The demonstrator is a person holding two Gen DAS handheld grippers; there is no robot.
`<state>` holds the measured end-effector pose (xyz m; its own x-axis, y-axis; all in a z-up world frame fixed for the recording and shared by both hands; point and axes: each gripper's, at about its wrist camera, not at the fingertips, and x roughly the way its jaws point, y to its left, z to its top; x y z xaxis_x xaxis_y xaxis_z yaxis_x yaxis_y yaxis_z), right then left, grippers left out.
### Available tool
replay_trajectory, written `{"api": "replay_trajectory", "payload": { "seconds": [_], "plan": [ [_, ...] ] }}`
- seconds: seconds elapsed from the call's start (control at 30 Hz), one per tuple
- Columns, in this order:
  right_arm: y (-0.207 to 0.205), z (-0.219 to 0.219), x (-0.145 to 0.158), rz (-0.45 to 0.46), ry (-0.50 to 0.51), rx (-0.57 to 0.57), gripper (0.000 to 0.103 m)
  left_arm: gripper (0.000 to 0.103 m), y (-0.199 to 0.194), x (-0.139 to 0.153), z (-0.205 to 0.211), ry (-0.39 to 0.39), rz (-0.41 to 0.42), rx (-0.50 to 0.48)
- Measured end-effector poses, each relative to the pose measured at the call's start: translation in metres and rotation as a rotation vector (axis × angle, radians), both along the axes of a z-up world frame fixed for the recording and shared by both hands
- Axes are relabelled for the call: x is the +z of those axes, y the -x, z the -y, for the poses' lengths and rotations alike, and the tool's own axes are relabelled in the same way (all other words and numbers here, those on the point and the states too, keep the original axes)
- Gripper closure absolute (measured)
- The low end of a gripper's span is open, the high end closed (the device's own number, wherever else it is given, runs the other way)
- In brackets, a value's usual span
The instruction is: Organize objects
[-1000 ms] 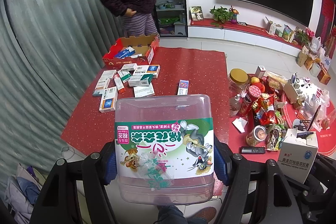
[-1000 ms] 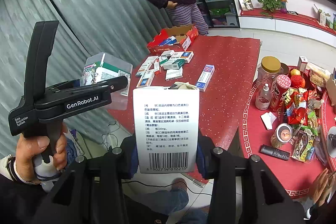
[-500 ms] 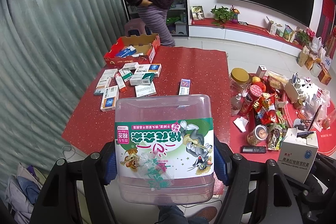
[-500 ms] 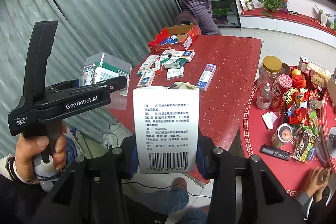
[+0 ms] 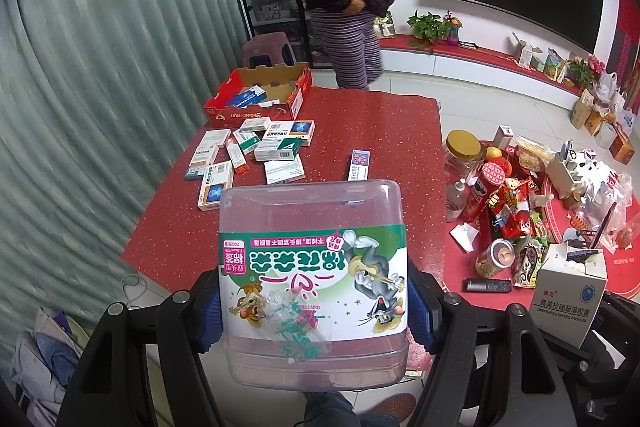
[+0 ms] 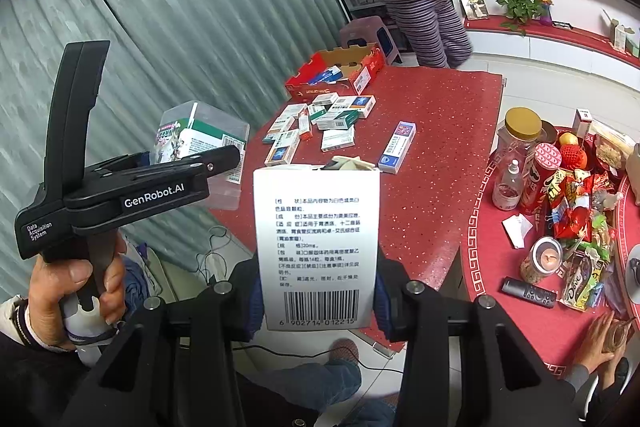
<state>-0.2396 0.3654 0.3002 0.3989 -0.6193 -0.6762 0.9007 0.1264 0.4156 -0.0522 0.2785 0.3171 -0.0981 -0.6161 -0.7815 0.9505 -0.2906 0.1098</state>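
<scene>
Meanwhile only the bystander beyond the red desk [image 5: 376, 131] has moved; the left claw [image 5: 314, 301] still clamps the clear plastic tub with the cartoon label [image 5: 312, 267], and the right claw [image 6: 318, 291] still pinches the white printed medicine carton [image 6: 318, 247], so sorting is paused.

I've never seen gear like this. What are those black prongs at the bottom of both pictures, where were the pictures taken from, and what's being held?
There is no robot here: a person holds a black two-finger clamp in each hand, and each clamp has a wide-angle camera looking along its fingers. One picture comes from the left gripper, shut on a clear plastic tub with a green cartoon label. The other comes from the right gripper, shut on a white medicine box with a barcode; that view also shows the left tool from the side in the person's hand. Ahead stands a red glittery table with scattered small medicine boxes and an open red cardboard box.
</scene>
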Motion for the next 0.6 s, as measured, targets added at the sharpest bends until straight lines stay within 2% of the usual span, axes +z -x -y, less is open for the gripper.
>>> {"api": "replay_trajectory", "payload": {
  "seconds": [0.6],
  "plan": [
    [-0.0032,0.0014,-0.0003,-0.013,0.0,0.003,0.061,0.027,-0.0046,-0.0036,-0.0012,0.002,-0.005,0.002]
  ]
}}
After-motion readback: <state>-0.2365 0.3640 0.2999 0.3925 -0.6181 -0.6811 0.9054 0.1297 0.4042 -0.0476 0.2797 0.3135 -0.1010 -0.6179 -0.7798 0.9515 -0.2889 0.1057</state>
